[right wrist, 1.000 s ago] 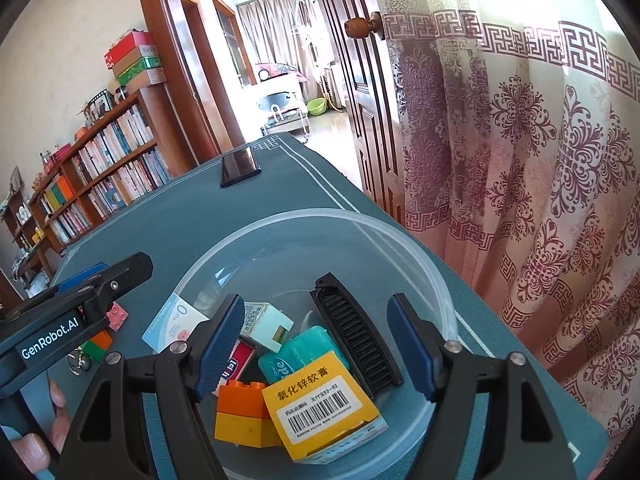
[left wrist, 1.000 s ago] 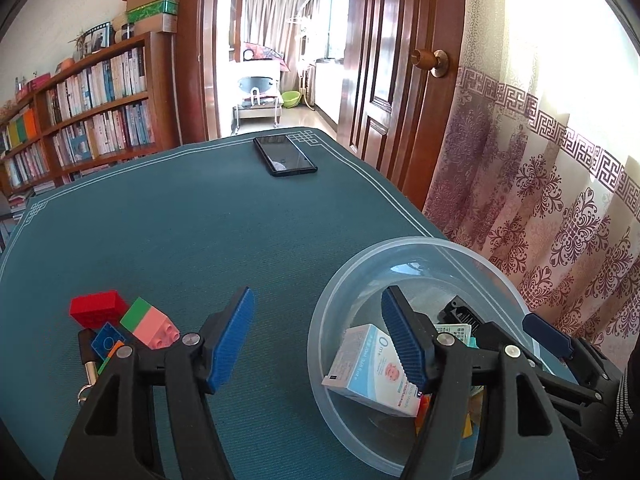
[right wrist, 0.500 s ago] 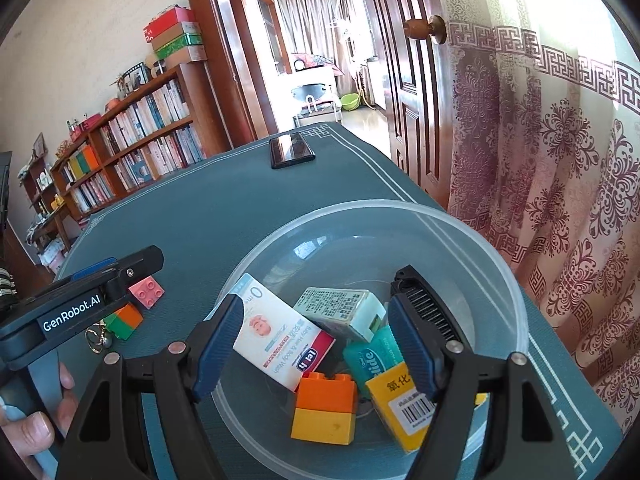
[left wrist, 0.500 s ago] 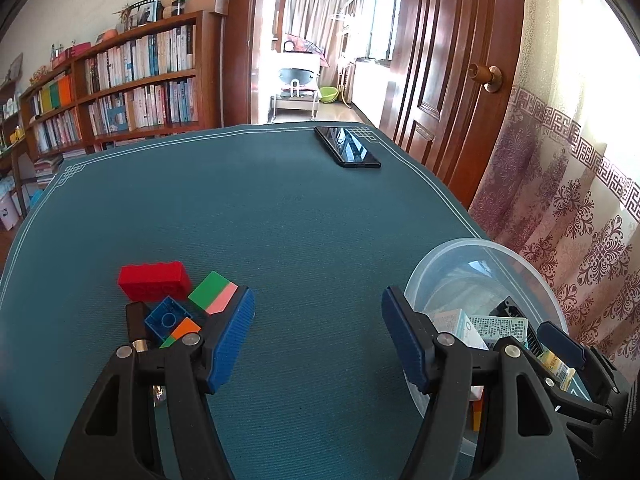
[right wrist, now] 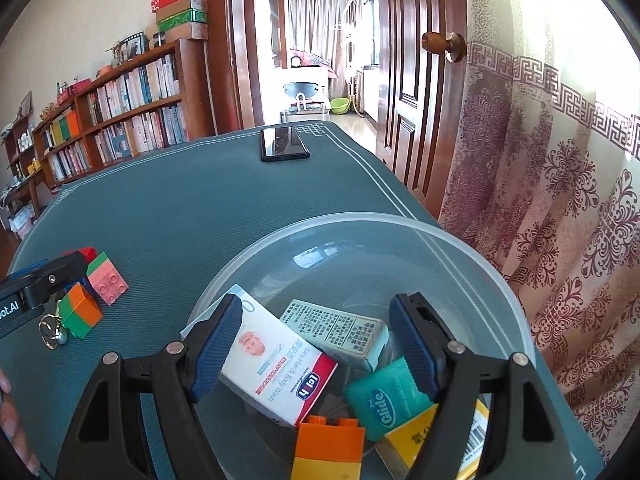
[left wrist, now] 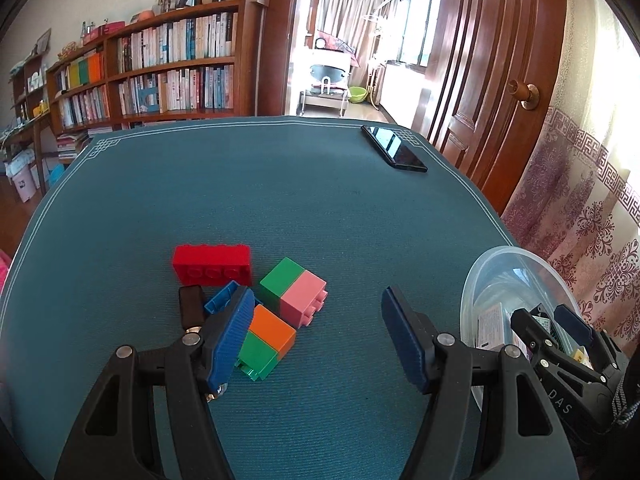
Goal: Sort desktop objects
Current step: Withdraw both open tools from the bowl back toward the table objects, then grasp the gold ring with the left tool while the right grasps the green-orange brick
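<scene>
In the left wrist view my left gripper (left wrist: pixel 318 296) is open just above the teal mat, nothing between its fingers. Around its left finger lie a red brick (left wrist: pixel 212 264), a green-and-pink block (left wrist: pixel 294 292), an orange-and-green block (left wrist: pixel 266 340), a blue brick (left wrist: pixel 220 300) and a dark key fob (left wrist: pixel 191 306). My right gripper (right wrist: pixel 316 304) hovers open over the clear plastic bowl (right wrist: pixel 360 218). In the bowl lie a white baby-wash box (right wrist: pixel 276 368), a pale printed box (right wrist: pixel 340 332), a teal floss case (right wrist: pixel 384 396), a yellow box (right wrist: pixel 416 436) and an orange-and-yellow block (right wrist: pixel 328 448).
A black phone (left wrist: pixel 394 152) lies near the table's far right corner. A patterned curtain (right wrist: pixel 560 200) and a wooden door stand close to the right edge, just beyond the bowl. Bookshelves line the far wall. A key ring (right wrist: pixel 52 330) lies beside the blocks.
My left gripper has swung left, from over the bowl to the cluster of blocks. My right gripper has shifted left over the bowl, from the yellow box toward the white box. Both have rolled.
</scene>
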{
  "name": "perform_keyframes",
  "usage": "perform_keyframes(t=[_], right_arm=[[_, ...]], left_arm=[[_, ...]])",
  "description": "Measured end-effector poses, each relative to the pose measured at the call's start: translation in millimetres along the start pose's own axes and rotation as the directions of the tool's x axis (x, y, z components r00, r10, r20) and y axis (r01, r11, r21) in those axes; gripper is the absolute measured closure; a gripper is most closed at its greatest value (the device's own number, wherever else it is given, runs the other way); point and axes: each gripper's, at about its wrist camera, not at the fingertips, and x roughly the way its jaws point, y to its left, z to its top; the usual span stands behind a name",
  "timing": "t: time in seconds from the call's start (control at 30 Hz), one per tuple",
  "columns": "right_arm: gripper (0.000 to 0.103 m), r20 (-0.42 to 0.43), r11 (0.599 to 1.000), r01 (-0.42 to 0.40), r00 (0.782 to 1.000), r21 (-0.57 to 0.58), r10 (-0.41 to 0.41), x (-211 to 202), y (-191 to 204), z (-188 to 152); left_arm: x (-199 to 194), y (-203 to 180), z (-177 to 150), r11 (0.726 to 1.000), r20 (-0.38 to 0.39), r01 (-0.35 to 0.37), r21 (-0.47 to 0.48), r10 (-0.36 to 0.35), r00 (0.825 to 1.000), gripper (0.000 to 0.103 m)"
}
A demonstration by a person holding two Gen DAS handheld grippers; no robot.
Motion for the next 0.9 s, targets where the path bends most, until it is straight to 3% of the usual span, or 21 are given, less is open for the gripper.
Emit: perform_keyframes(t=[0.23,0.33,0.67,0.9], right_arm=[[0.023,-0.012,0.998,0.057,0.998,0.018,-0.057,3.9,-8.3,4.7],[0.023,0.003,0.999,0.043,0.999,0.016,-0.043,-1.8,-5.4,5.3],[0.023,0.071,0.997,-0.05,0.996,-0.062,0.055,-24.4,33.6,12.5],[0.023,0.079,0.981,-0.131,0.987,-0.141,0.143,-31.0,67.9,9.1]], left_arm=[[1.9,10.7,-1.5,1.0,-0.008,-0.007,-0.019,0.007,1.0,0.033],[1.8,14.0,-3.6,1.0,-0.008,-0.007,-0.024,0.007,1.0,0.033],[1.4,33.2,-6.0,0.998,-0.007,-0.023,-0.052,0.023,1.0,0.033],[1.7,66.1,-12.2,0.992,-0.019,-0.074,-0.105,0.072,0.997,0.033]])
